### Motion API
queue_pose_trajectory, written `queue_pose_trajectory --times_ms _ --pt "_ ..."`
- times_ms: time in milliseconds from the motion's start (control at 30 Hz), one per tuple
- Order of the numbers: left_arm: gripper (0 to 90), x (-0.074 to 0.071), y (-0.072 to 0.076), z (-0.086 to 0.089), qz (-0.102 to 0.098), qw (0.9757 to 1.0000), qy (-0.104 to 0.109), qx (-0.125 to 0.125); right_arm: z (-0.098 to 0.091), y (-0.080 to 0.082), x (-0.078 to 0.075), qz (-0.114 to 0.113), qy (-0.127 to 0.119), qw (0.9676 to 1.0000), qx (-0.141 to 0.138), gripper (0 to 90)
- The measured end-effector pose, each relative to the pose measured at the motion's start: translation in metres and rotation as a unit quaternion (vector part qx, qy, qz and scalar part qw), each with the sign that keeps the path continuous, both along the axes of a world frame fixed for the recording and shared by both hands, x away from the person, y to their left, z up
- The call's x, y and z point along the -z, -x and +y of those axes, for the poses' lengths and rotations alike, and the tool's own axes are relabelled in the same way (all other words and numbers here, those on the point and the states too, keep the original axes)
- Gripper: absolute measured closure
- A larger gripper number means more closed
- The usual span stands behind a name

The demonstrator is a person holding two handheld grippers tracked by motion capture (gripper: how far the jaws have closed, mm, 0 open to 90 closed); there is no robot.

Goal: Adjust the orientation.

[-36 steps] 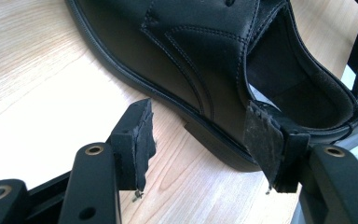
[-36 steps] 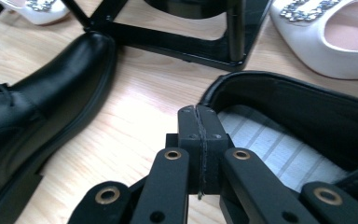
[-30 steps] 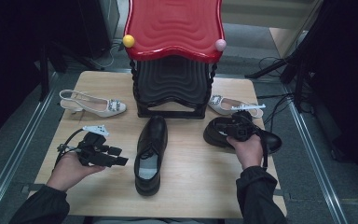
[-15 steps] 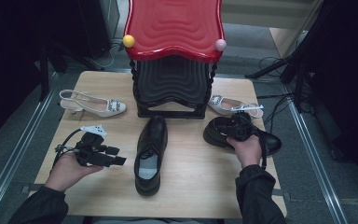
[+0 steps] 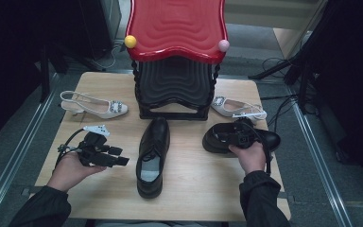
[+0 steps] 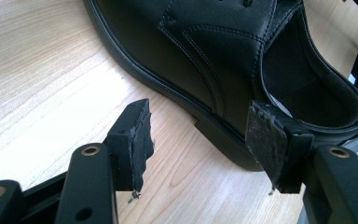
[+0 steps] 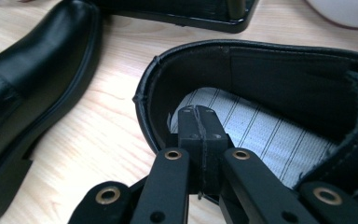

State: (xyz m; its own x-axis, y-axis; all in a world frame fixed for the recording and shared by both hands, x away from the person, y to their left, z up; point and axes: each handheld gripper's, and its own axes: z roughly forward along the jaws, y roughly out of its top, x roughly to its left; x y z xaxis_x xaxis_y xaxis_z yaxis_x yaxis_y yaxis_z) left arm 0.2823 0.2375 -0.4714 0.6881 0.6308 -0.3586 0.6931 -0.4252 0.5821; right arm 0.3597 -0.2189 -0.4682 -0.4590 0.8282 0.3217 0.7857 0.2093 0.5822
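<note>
A black dress shoe [image 5: 153, 153] lies in the middle of the table, toe toward the rack. My left gripper [image 5: 118, 161] rests left of it, pointing at its heel, jaws open. In the left gripper view the left gripper [image 6: 200, 112] holds nothing, and the shoe's heel [image 6: 223, 93] sits just beyond the right pad [image 6: 265, 140]. A second black shoe [image 5: 260, 137] lies at the right. My right gripper [image 5: 238, 135] is over its opening. In the right gripper view the right gripper [image 7: 199, 116] is shut, pads together, tips above the striped insole [image 7: 261, 135].
A red-topped black shoe rack [image 5: 177, 56] stands at the back centre. A white slingback heel [image 5: 97, 106] lies to its left, its mate [image 5: 238, 109] to its right. Bare wood [image 5: 198, 184] spreads along the table's front. Cables run on the floor at the right.
</note>
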Motion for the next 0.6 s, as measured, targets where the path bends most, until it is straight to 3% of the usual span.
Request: queue_pose_trajectory --times_ms 600 --pt "40.4 0.000 -0.006 -0.002 -0.002 1.0000 0.000 0.005 0.016 0.020 -0.004 0.007 -0.009 0.9995 -0.029 90.0"
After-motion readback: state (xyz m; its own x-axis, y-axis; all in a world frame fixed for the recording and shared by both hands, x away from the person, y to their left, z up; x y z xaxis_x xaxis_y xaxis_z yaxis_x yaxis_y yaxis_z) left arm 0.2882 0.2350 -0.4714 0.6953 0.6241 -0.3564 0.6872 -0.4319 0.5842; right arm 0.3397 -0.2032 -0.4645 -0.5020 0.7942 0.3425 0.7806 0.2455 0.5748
